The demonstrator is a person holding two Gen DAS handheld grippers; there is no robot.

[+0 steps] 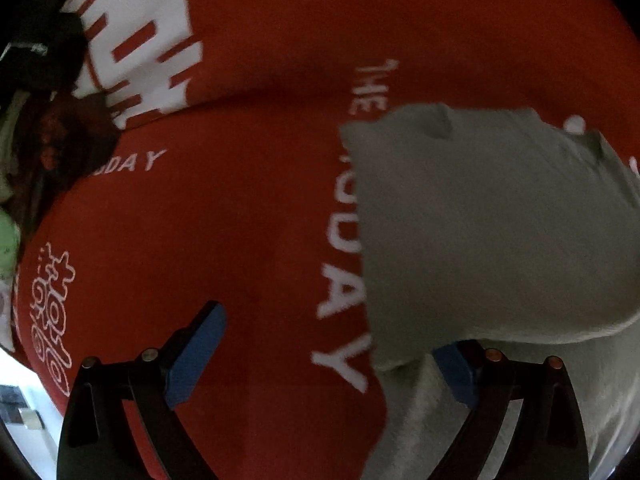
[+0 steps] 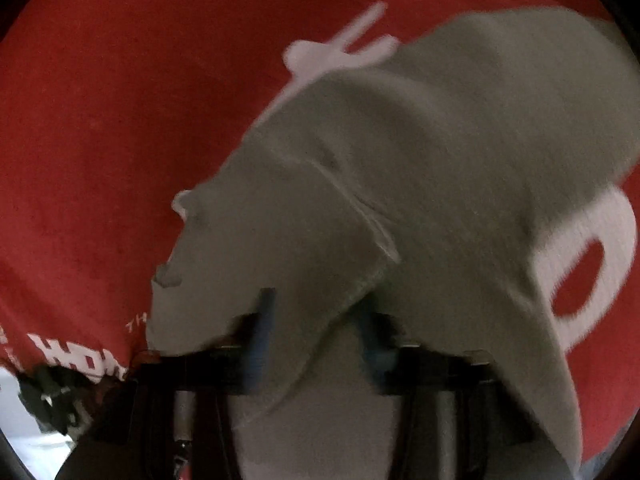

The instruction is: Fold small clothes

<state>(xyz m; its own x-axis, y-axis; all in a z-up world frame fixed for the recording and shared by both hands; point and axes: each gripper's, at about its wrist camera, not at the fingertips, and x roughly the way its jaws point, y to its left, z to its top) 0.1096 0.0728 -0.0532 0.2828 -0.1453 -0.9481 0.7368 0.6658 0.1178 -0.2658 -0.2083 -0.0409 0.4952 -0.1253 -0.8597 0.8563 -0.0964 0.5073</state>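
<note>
Folding looked mid-step to me: my left gripper [image 1: 320, 360] hung spread wide over the red printed cloth [image 1: 248, 208], its right pad at the edge of the grey garment [image 1: 488, 224], gripping nothing. My right gripper [image 2: 316, 336] was clenched on a fold of that garment, which draped over its blurred fingers; next I judged the left needed a free edge, though the garment's outline was cut off.

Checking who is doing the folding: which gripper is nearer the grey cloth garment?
Right. The right gripper has the grey cloth garment between its jaws; the left gripper is open beside it.
</note>
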